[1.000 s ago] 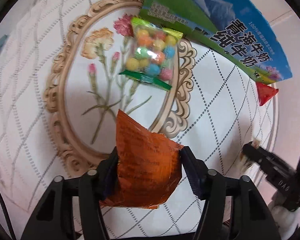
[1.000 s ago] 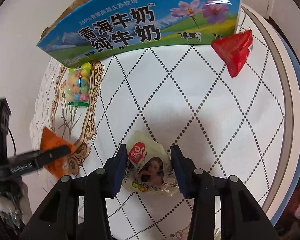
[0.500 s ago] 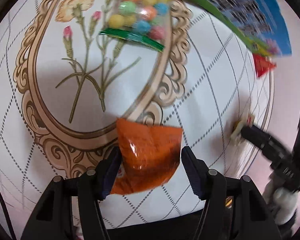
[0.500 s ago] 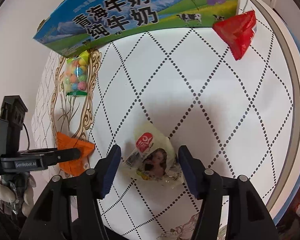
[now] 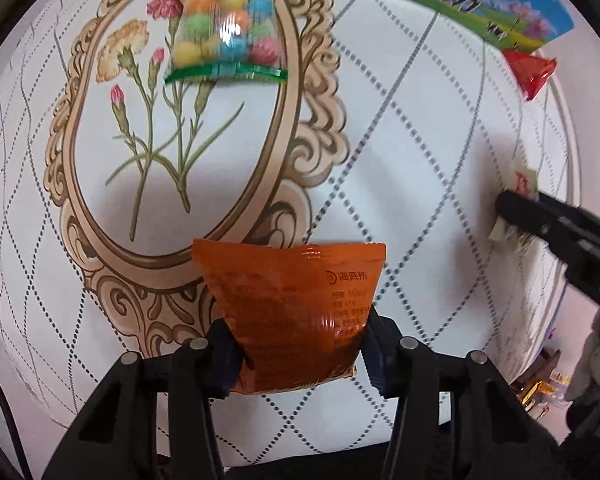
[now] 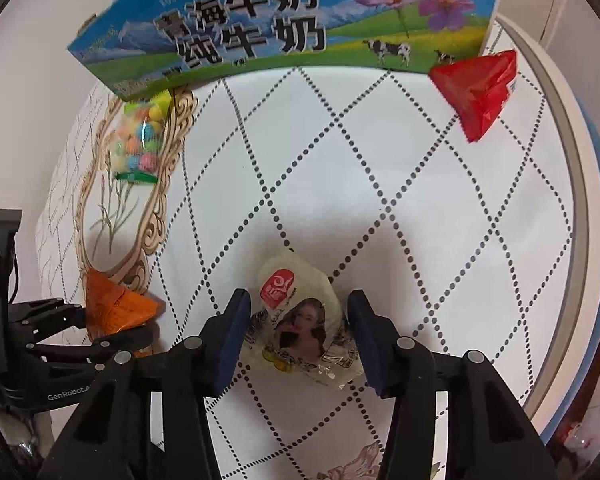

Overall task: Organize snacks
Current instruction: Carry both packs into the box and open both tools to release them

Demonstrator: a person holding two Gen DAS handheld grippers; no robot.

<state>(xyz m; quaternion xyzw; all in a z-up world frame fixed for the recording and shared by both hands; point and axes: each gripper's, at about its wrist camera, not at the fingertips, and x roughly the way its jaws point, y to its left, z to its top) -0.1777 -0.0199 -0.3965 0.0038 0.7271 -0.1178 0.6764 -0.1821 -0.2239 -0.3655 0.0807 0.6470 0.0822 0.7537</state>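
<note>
My left gripper (image 5: 300, 356) is shut on an orange snack packet (image 5: 296, 312), held just above the tablecloth near the table's front edge; it also shows in the right wrist view (image 6: 112, 304). My right gripper (image 6: 296, 340) straddles a pale round snack pack with a woman's face (image 6: 296, 320) lying on the cloth; the jaws stand slightly apart from its sides. A clear bag of coloured candy balls (image 5: 224, 28) lies by the milk carton box (image 6: 284, 24). A red triangular packet (image 6: 480, 88) lies at the far right.
The round table (image 6: 572, 216) has a white cloth with dotted diamonds and a floral oval frame (image 5: 172, 128). The blue-green milk box stands along the far side. The table's rim curves close on the right.
My left gripper swung and tilted, with the orange packet still in it. My right gripper's jaws opened a little around the pale pack, which now rests on the cloth.
</note>
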